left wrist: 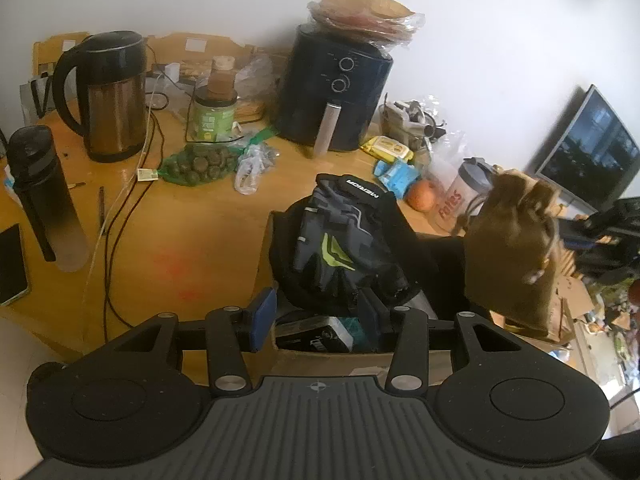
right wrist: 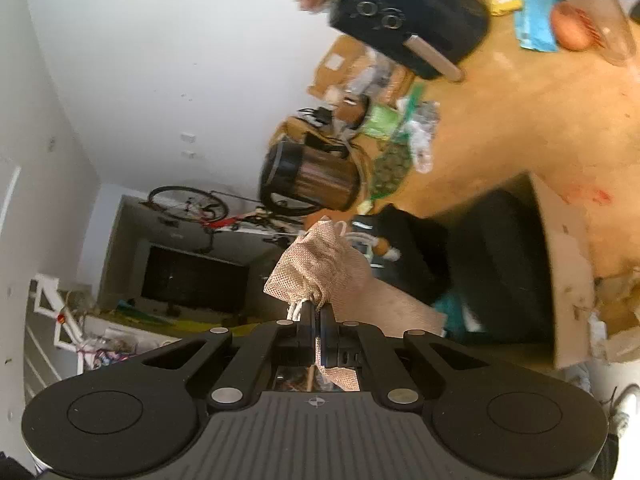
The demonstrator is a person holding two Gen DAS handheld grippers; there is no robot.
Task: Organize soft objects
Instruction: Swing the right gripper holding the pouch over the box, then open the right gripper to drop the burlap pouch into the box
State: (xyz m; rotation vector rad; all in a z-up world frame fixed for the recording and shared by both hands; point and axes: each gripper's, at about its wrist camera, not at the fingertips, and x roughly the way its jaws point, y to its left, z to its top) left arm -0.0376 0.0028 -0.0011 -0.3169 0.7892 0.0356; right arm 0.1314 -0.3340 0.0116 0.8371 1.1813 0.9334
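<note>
An open cardboard box (left wrist: 320, 360) stands on the wooden table (left wrist: 192, 232), filled with black cloth (left wrist: 400, 220) and a grey-and-green glove (left wrist: 340, 232) on top. My left gripper (left wrist: 318, 314) hovers at the box's near edge, its jaws half apart around the left corner, with no clear grip on anything. My right gripper (right wrist: 318, 320) is shut on the neck of a beige mesh drawstring pouch (right wrist: 320, 272). The left wrist view shows that pouch (left wrist: 512, 248) hanging in the air just right of the box. In the right wrist view the box (right wrist: 560, 272) lies right of the pouch.
On the table behind the box are a steel kettle (left wrist: 112, 96), a black air fryer (left wrist: 336, 88), a net bag of nuts (left wrist: 196, 164), an orange (left wrist: 422, 196) and a tumbler (left wrist: 464, 196). A black bottle (left wrist: 44, 192), a phone (left wrist: 12, 264) and cables (left wrist: 120, 208) lie left.
</note>
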